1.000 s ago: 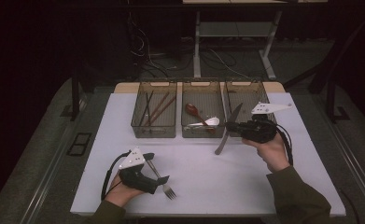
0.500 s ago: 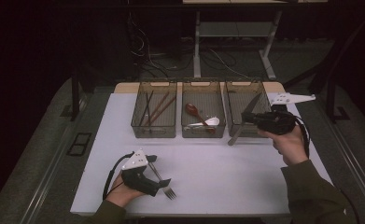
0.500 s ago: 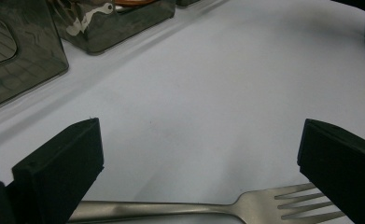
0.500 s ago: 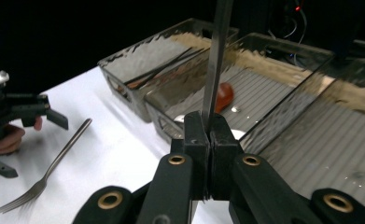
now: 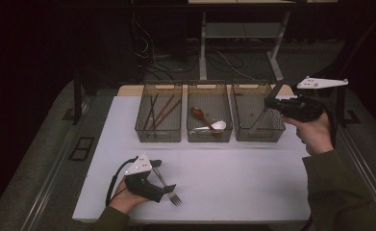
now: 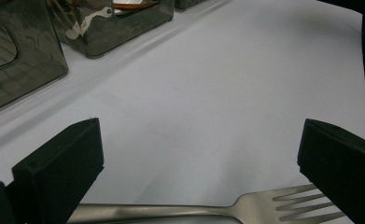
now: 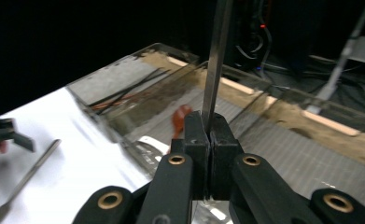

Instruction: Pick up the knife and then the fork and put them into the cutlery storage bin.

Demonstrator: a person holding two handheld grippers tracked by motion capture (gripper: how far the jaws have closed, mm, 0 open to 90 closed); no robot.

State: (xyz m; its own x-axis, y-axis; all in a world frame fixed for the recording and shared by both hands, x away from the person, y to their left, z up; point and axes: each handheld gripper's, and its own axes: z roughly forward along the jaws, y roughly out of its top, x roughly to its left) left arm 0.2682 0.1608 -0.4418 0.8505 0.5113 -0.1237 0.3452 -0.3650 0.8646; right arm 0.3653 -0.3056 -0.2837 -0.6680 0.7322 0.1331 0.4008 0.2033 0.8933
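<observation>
My right gripper [image 5: 271,103] hovers over the right-hand bin [image 5: 272,132], shut on a long flat metal knife [image 5: 257,120]. The knife slants down into that bin's space. In the right gripper view the blade [image 7: 216,60] rises straight up from the closed pads [image 7: 196,135]. My left gripper [image 5: 164,176] rests at the table's near left, open. A metal fork [image 5: 172,194] lies on the white tabletop between its jaws. The left gripper view has the fork [image 6: 208,212] running across the bottom, apart from both pads [image 6: 59,172].
Three smoky clear bins stand in a row at the back of the white table [image 5: 233,173]. The left bin [image 5: 147,134] holds chopsticks [image 5: 162,109]. In the middle bin [image 5: 195,135] lie a red spoon [image 5: 198,114] and a white spoon [image 5: 215,126].
My right gripper has carried the knife up and to the right, from in front of the bins to above the right bin. The left gripper and fork have stayed put.
</observation>
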